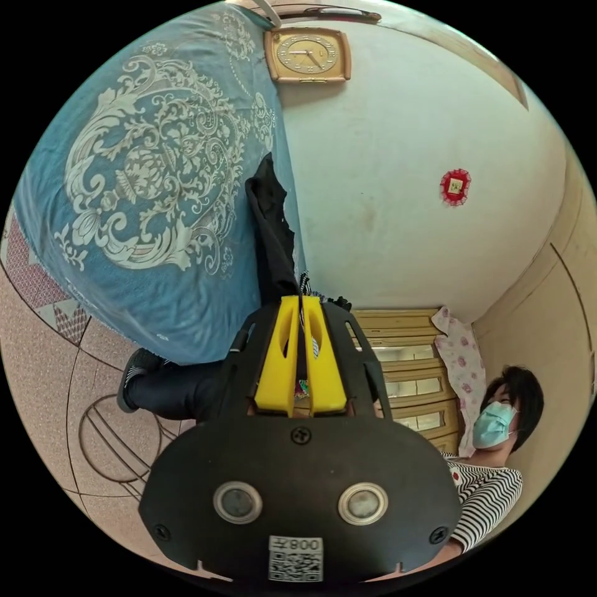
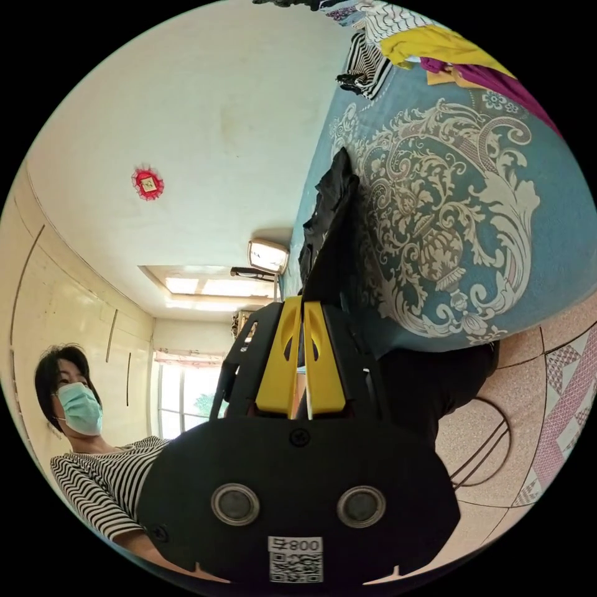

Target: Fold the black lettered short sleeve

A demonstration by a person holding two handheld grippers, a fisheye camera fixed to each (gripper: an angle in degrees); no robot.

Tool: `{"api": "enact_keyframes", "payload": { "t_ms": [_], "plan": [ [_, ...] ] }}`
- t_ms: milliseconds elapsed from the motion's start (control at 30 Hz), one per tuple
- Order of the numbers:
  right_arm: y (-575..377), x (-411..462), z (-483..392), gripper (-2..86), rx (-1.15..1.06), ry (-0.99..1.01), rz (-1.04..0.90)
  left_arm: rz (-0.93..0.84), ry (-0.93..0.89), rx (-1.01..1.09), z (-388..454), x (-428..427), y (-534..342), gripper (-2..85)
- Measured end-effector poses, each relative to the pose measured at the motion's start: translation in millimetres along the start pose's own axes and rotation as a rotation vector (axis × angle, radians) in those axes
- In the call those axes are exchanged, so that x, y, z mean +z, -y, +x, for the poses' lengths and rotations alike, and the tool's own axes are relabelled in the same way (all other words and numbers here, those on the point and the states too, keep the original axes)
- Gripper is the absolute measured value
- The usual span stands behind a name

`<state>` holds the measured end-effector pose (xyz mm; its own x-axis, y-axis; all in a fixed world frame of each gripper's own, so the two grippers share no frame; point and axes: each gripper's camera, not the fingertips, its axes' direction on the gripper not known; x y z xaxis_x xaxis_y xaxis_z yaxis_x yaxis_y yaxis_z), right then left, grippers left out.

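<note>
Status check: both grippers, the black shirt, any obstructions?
Left gripper shut on black shirt. Right gripper shut on the same shirt, held up off the blue patterned bedspread. Pile of clothes at bedspread's far end, apart from shirt.

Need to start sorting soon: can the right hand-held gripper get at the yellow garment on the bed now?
Probably not: the right hand-held gripper is shut on the black shirt, and the yellow garment lies far across the bed.

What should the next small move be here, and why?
Probably carry the black shirt over the blue patterned cover and lower it to spread flat. The left claw and the right claw each pinch black cloth between closed jaws, and the garment hangs bunched and narrow, so no fold line can be set yet.
</note>
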<state>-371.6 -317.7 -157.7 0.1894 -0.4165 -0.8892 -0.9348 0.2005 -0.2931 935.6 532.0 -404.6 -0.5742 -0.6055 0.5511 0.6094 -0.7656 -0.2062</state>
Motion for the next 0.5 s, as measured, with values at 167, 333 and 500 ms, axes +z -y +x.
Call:
{"api": "enact_keyframes", "payload": {
  "t_ms": [167, 333, 500],
  "plan": [
    [0.2, 5.3, 16.1, 0.3, 0.019, -0.158, -0.057, -0.015, 0.082, -0.044, -19.0, -4.5, -16.6, 0.8],
    [-11.7, -3.3, 37.3, 1.5, 0.085, -0.274, -0.039, 0.007, 0.131, -0.106, -37.3, -0.5, -27.5, 0.8],
    [-9.0, -11.0, 35.6, 5.6, 0.059, -0.351, -0.05, 0.009, 0.16, -0.114, -41.4, 1.1, -28.6, 0.8]
  ]
}}
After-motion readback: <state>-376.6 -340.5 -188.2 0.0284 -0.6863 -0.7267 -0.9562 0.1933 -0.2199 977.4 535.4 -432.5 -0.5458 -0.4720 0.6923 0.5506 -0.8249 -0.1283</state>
